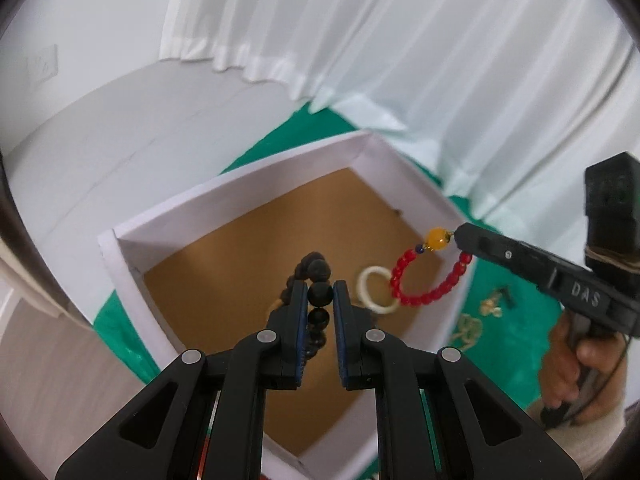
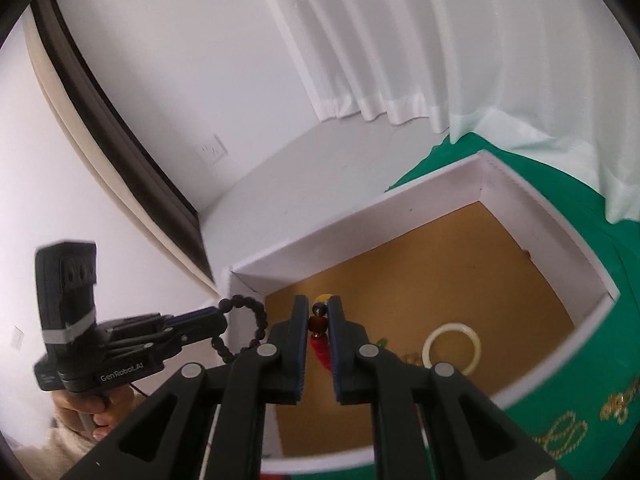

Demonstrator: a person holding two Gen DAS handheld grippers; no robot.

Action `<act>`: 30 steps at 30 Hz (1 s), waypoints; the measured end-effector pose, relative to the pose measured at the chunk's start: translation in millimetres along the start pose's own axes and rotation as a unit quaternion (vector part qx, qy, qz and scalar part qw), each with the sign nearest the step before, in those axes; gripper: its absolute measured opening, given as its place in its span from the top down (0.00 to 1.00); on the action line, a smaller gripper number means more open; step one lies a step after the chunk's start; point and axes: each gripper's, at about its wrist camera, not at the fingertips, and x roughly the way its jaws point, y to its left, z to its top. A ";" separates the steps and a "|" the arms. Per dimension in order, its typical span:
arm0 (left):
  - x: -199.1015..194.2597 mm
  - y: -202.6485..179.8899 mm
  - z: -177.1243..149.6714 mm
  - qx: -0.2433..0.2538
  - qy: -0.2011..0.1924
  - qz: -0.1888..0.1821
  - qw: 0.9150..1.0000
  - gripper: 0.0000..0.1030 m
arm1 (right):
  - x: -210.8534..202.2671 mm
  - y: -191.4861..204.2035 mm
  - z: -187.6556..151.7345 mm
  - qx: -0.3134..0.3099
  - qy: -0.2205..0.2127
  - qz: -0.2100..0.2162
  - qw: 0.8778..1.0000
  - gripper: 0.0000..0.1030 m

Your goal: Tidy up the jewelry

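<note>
My left gripper [image 1: 320, 286] is shut on a dark beaded bracelet [image 1: 320, 294] and holds it above the white box [image 1: 240, 196] with a brown floor. It also shows in the right wrist view [image 2: 218, 314] with the dark bracelet [image 2: 258, 316] hanging from it. My right gripper [image 2: 319, 308] is shut on a red beaded bracelet [image 2: 320, 350] with an orange bead. In the left wrist view it [image 1: 460, 236] holds the red bracelet [image 1: 424, 296] over the box's right side. A white bangle [image 1: 374, 290] lies on the box floor, also seen in the right wrist view [image 2: 452, 350].
The box stands on a green cloth [image 2: 624, 320] with gold embroidery [image 2: 564, 440]. Small gold pieces [image 1: 490, 306] lie on the cloth to the right of the box. A white curtain [image 1: 400, 40] hangs behind. A wall socket [image 2: 214, 150] is on the white wall.
</note>
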 end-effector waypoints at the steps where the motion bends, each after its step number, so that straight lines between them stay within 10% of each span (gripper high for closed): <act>1: 8.9 3.7 1.9 -0.001 0.005 0.005 1.000 0.90 | 9.5 0.4 0.8 -0.004 0.005 -0.004 1.000 0.90; 10: 73.3 24.6 16.0 0.009 0.026 0.070 0.997 0.88 | 98.4 -17.6 12.9 -0.039 0.042 -0.057 0.997 0.89; 14: 78.7 32.0 13.6 0.004 0.010 0.117 0.993 0.38 | 94.9 -30.5 11.2 -0.025 0.011 -0.086 0.996 0.52; 23: 21.6 -13.9 -30.7 0.054 -0.037 0.088 0.994 0.20 | 3.5 -51.0 -41.7 -0.015 -0.056 -0.159 0.986 0.33; 30: -16.0 -106.8 -82.9 0.131 -0.063 0.001 0.989 0.09 | -67.5 -101.9 -149.3 0.039 -0.068 -0.255 0.964 0.29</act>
